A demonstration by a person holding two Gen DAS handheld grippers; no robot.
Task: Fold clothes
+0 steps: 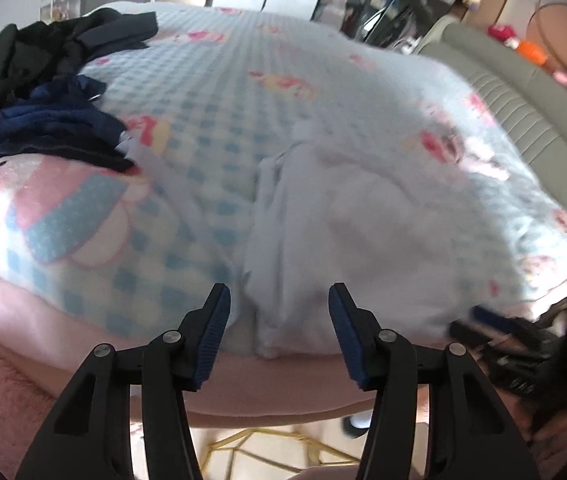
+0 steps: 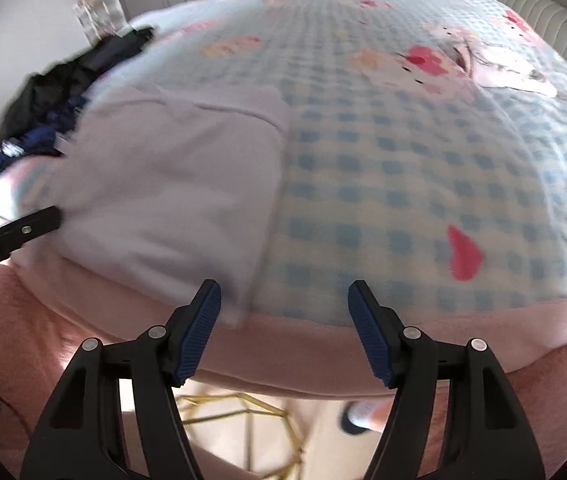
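Lying near the front edge of the bed, the white garment (image 2: 171, 184) looks already part-folded into a rough rectangle, so the step in hand seems to be the pause between folds: both tongs are off the cloth and lined up for a fresh grip. The left gripper (image 1: 279, 320) stands with its jaws spread apart and nothing between them; the right gripper (image 2: 283, 316) is likewise wide apart and empty.

In the left wrist view the garment's near hem sits just beyond the blue pads, roughly centred between them, with a crumpled ridge of cloth running away up its left side. In the right wrist view the garment lies to the left of the tongs, its right edge running down toward the left pad, while the gap between the jaws looks mostly onto the blue checked blanket (image 2: 403, 160). The left gripper's body shows at the far left of that view, just beside the garment's left edge.

The next move likely calls for each tong to come down onto a near corner or hem, close on the cloth alone without pinching the blanket beneath, then carry that edge over. The soft blanket could bunch up with the cloth.

A pile of dark clothes (image 1: 43, 92) waits at the far left of the bed, well apart from the white piece.
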